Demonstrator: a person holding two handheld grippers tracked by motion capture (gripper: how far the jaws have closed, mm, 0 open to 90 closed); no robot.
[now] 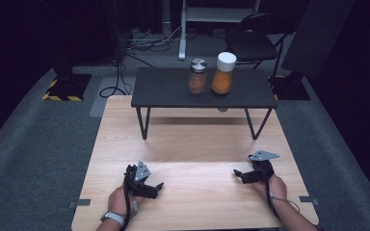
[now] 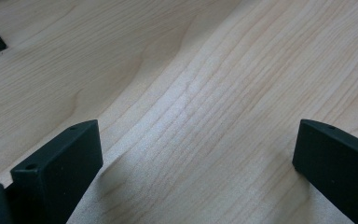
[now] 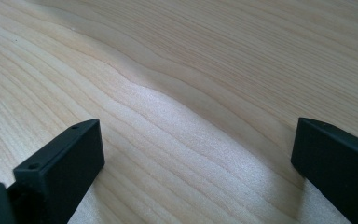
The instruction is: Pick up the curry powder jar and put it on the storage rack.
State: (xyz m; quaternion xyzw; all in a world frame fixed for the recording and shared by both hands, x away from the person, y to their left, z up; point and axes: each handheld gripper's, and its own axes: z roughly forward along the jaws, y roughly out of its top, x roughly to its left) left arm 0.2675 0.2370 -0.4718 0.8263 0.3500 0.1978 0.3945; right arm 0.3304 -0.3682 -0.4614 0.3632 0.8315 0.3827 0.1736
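Two jars [image 1: 198, 75] [image 1: 223, 73], two wide-jawed grippers [image 1: 158, 187] [image 1: 237, 175]

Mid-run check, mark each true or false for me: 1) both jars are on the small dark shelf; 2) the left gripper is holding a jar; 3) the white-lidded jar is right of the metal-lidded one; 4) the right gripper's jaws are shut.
1) True: the metal-lidded jar and the white-lidded jar stand on the dark shelf.
2) False: the left gripper is open and empty, low over the wooden table.
3) True.
4) False: the right gripper has its jaws wide apart.
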